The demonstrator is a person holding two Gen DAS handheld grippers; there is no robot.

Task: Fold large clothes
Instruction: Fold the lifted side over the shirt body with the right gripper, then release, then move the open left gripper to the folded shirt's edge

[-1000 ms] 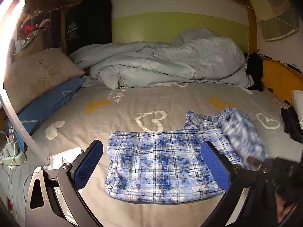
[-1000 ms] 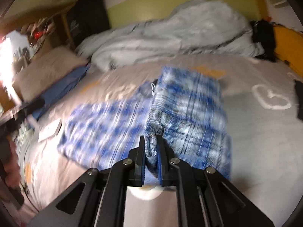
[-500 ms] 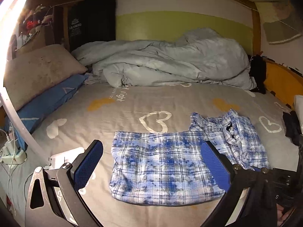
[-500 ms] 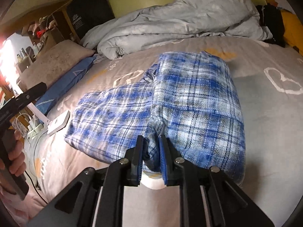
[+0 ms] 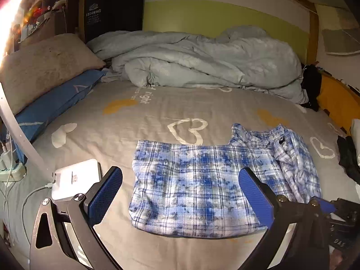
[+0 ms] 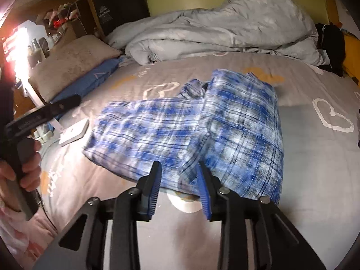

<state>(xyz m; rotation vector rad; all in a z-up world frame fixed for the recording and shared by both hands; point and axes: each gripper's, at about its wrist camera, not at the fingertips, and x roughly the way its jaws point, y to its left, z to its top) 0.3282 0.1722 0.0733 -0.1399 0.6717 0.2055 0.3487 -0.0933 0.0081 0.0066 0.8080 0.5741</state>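
- Left wrist: since a second ago, the blue plaid shirt's right side has dropped flat onto the grey heart-print sheet. Left gripper gapes wide, empty. Black bag reads "LEADKING".
- Right wrist: right gripper jaws just opened, pads clear of the shirt's hem; image blurred.
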